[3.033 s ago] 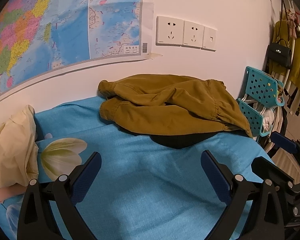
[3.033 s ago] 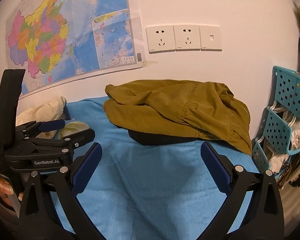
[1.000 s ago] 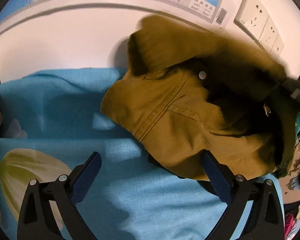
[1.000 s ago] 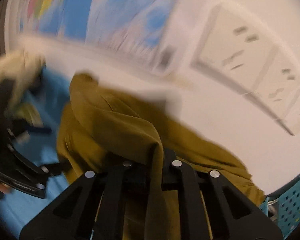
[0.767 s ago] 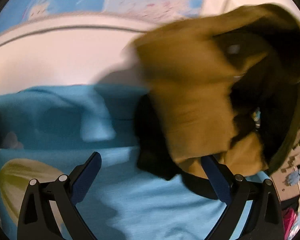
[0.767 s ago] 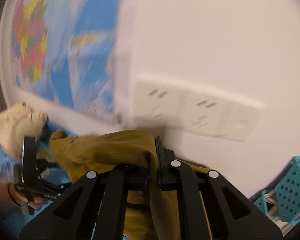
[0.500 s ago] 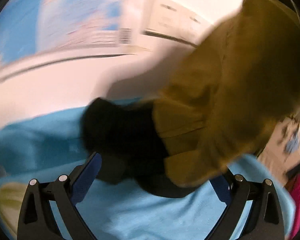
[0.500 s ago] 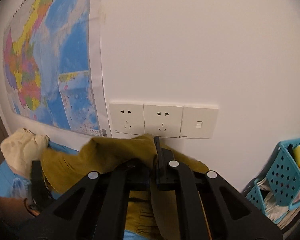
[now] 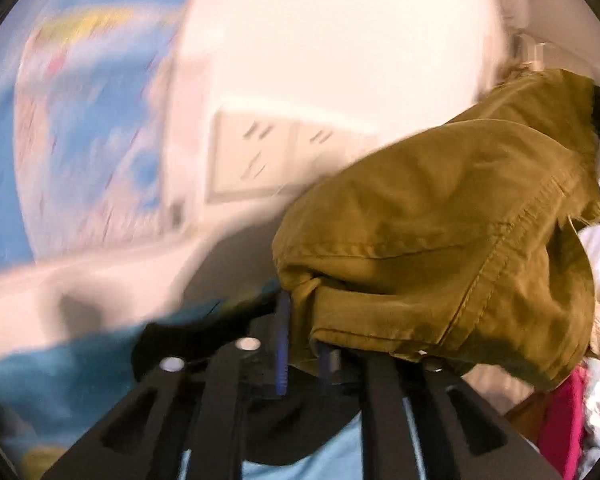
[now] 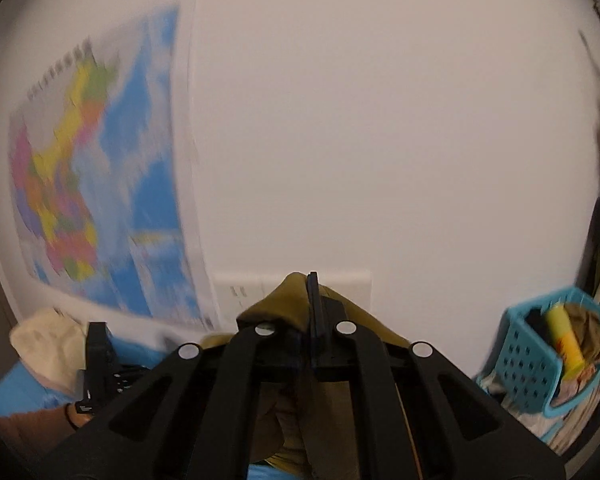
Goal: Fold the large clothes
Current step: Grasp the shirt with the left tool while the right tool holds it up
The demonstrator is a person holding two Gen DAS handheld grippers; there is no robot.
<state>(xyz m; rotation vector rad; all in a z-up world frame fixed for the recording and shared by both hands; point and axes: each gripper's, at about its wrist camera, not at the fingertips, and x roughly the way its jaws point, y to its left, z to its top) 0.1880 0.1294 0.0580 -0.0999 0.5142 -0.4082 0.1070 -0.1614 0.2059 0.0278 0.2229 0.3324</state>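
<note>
An olive jacket (image 9: 440, 232) hangs lifted above the blue bed sheet (image 9: 60, 380). In the left wrist view my left gripper (image 9: 304, 352) has its jaws closing. A fold of the jacket's lower edge fills the narrow gap between its blue pads (image 9: 282, 340). The right wrist view shows my right gripper (image 10: 312, 308) shut on a peak of the olive jacket (image 10: 288, 300), held up high before the wall. The rest of the jacket drops out of sight below the fingers. The left gripper's body (image 10: 96, 364) and a hand (image 10: 40, 420) show at the lower left there.
A wall map (image 10: 100, 184) and wall sockets (image 9: 284, 160) are on the white wall behind the bed. A black garment (image 9: 172, 340) lies on the sheet. A cream bundle (image 10: 44, 340) sits at the bed's left end, and a blue basket (image 10: 540, 360) hangs at the right.
The right gripper rose with the jacket, pulling it off the bed. The left gripper rose too, and its jaws went from wide open to narrow around the jacket's lower edge.
</note>
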